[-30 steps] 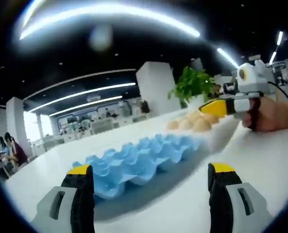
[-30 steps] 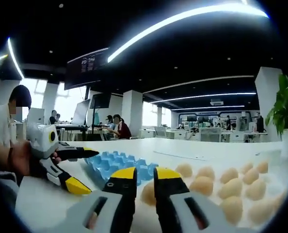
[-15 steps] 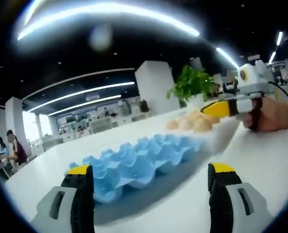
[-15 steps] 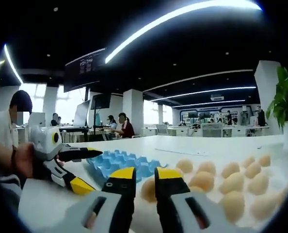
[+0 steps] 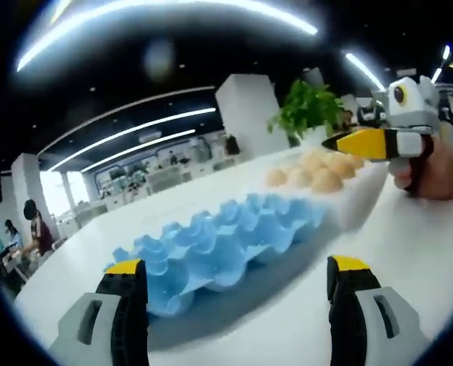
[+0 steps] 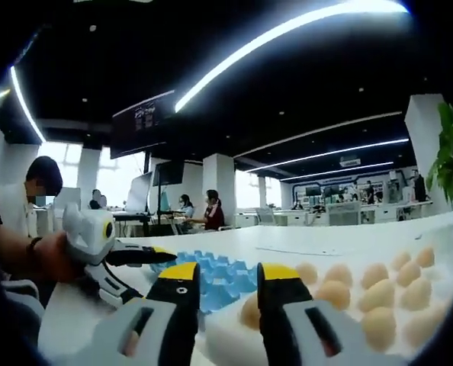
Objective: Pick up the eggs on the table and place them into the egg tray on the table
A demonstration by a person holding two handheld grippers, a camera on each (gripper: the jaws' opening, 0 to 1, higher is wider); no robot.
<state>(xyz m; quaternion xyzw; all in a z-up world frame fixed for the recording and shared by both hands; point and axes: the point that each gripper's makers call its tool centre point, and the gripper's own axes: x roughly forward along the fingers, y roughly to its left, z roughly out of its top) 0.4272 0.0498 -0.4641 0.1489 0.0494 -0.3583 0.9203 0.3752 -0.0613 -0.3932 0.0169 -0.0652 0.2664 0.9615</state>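
Note:
A blue egg tray lies on the white table just beyond my left gripper, whose jaws stand wide open with nothing between them. Several tan eggs lie in a loose group past the tray's far end. A hand holds my right gripper just above those eggs. In the right gripper view, my right gripper has a narrow gap between its jaws, and one egg shows low in that gap on the table. The tray and more eggs lie beyond. The left gripper comes in from the left, spread open.
A green potted plant stands past the eggs near the table's far edge. A seated person is at the left behind the hand on the left gripper. Desks and people fill the office behind.
My right gripper's jaws have spread a little wider. In the left gripper view it has risen slightly above the eggs. Both views have shifted a bit.

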